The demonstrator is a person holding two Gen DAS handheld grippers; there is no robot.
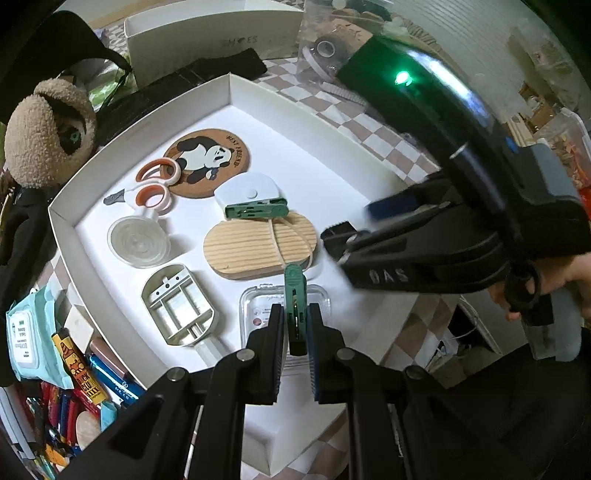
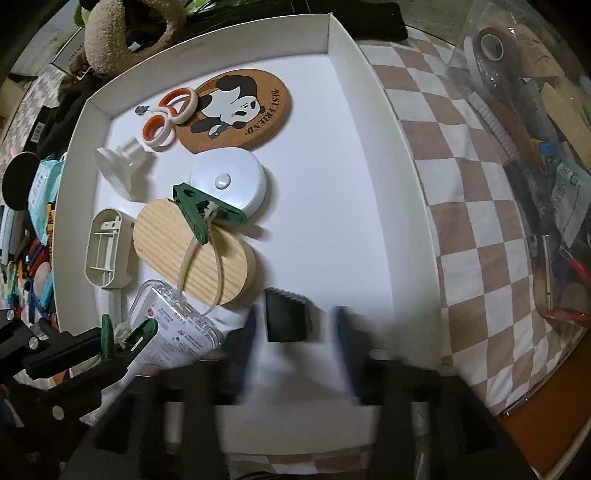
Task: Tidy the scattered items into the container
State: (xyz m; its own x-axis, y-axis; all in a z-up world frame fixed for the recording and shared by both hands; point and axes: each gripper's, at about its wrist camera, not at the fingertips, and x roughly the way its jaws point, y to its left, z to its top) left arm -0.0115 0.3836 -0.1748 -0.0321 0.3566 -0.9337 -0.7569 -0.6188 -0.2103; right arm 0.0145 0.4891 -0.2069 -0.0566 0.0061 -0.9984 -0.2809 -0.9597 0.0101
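Note:
A white tray (image 1: 140, 122) (image 2: 384, 122) lies on a checkered cloth and holds a panda cork coaster (image 1: 208, 162), orange-handled scissors (image 1: 155, 184), a white round case (image 2: 229, 181), a wooden oval (image 1: 255, 247), a clear plastic case (image 2: 177, 325) and other small items. My left gripper (image 1: 295, 332) (image 2: 122, 339) is shut on a green clip (image 1: 294, 295), held just above the clear case. My right gripper (image 2: 295, 325) (image 1: 356, 232) points down over the tray's near side. Its blurred jaws stand apart, and a small black block (image 2: 287, 314) lies between them on the tray floor, free of both pads.
A plush toy (image 1: 48, 136) and a white shoe box (image 1: 214, 33) sit beyond the tray. Pens, a glue stick and a wipes pack (image 1: 29, 332) crowd the left side. A clear bag of sundries (image 2: 535, 147) lies on the checkered cloth (image 2: 461, 184) to the right.

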